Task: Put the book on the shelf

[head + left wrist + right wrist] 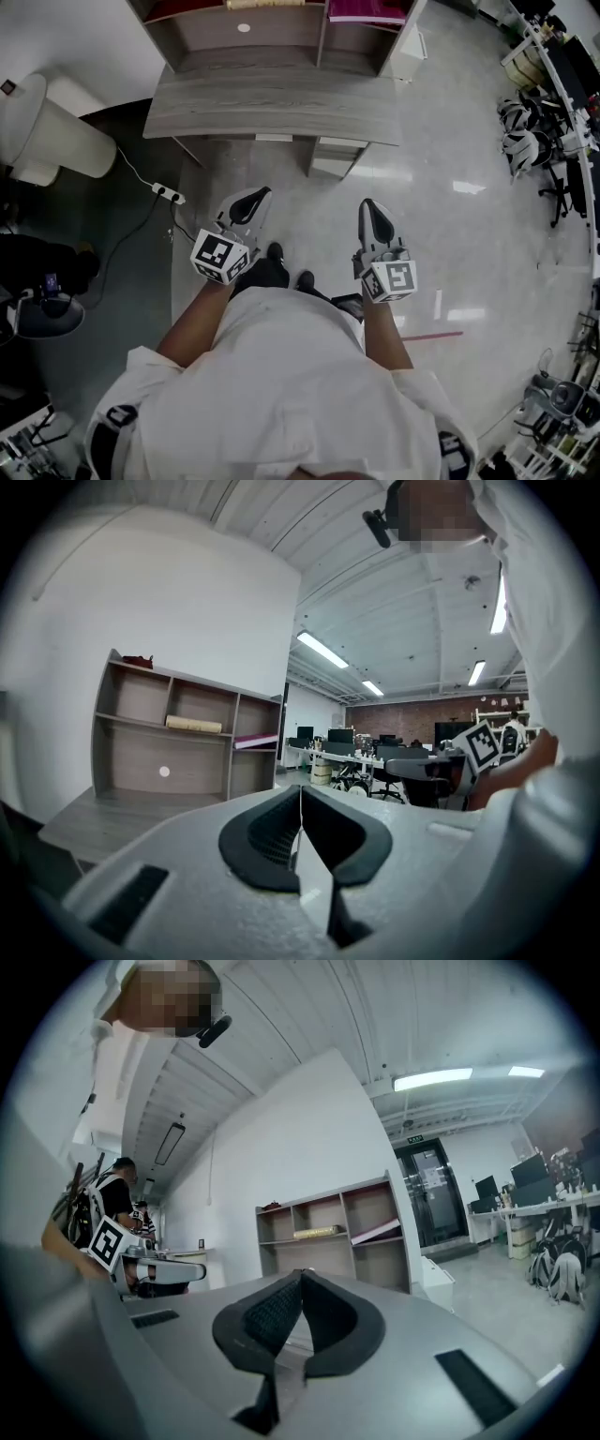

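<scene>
Our left gripper (253,199) and right gripper (373,214) both closed on nothing, side by side above the floor (450,141), grey tabletop (272,108) and shelf (281,37) ahead

No legible text; only coded square markers on left gripper (261,195), right gripper (368,204).

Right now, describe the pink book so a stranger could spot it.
Find the grey shelf unit atop the desk. The pink book sits in its right-hand column. It leans at a slant, whereas the tan object in the middle compartment lies flat.
</scene>
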`<action>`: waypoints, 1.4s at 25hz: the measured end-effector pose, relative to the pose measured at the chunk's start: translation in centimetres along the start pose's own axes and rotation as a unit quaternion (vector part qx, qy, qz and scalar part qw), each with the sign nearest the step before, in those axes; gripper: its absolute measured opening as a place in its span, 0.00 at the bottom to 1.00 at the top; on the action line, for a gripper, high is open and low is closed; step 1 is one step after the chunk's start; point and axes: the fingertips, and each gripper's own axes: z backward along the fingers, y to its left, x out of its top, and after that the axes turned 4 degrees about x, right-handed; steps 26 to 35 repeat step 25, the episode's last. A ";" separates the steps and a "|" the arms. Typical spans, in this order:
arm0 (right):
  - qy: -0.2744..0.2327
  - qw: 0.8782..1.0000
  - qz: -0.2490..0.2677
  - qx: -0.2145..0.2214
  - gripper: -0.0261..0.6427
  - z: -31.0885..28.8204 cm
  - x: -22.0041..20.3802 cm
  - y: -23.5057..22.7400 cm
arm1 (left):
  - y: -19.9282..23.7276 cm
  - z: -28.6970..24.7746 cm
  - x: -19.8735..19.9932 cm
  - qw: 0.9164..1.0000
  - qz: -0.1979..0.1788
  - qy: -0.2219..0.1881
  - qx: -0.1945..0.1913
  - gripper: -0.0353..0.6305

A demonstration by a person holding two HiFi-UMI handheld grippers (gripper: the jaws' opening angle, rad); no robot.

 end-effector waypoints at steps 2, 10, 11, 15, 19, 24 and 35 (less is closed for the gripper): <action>0.004 1.000 -0.010 0.004 0.06 0.4 -1.1 0.2 | -0.3 0.8 -0.2 0.999 0.036 -0.001 0.004 0.08; 0.000 1.000 -0.019 -0.005 0.06 -0.7 0.6 2.9 | 1.5 2.3 0.2 0.999 0.041 0.014 -0.017 0.08; 0.000 1.000 -0.015 -0.010 0.06 -1.0 0.9 3.2 | 2.0 2.5 0.1 0.999 0.046 0.015 -0.022 0.08; -0.001 1.000 0.027 -0.005 0.06 -3.1 1.9 4.5 | 5.5 3.9 1.8 0.998 0.055 -0.021 -0.018 0.08; -0.001 0.999 0.027 -0.025 0.06 -1.6 2.2 2.5 | 4.7 4.3 0.5 0.998 0.064 -0.009 -0.010 0.08; 0.003 0.999 0.018 -0.043 0.06 -0.1 1.8 1.0 | 3.6 4.7 -1.0 0.997 0.073 0.001 -0.012 0.08; 0.004 0.999 0.016 -0.044 0.06 0.1 1.7 0.9 | 3.6 4.8 -1.2 0.997 0.076 0.003 -0.012 0.08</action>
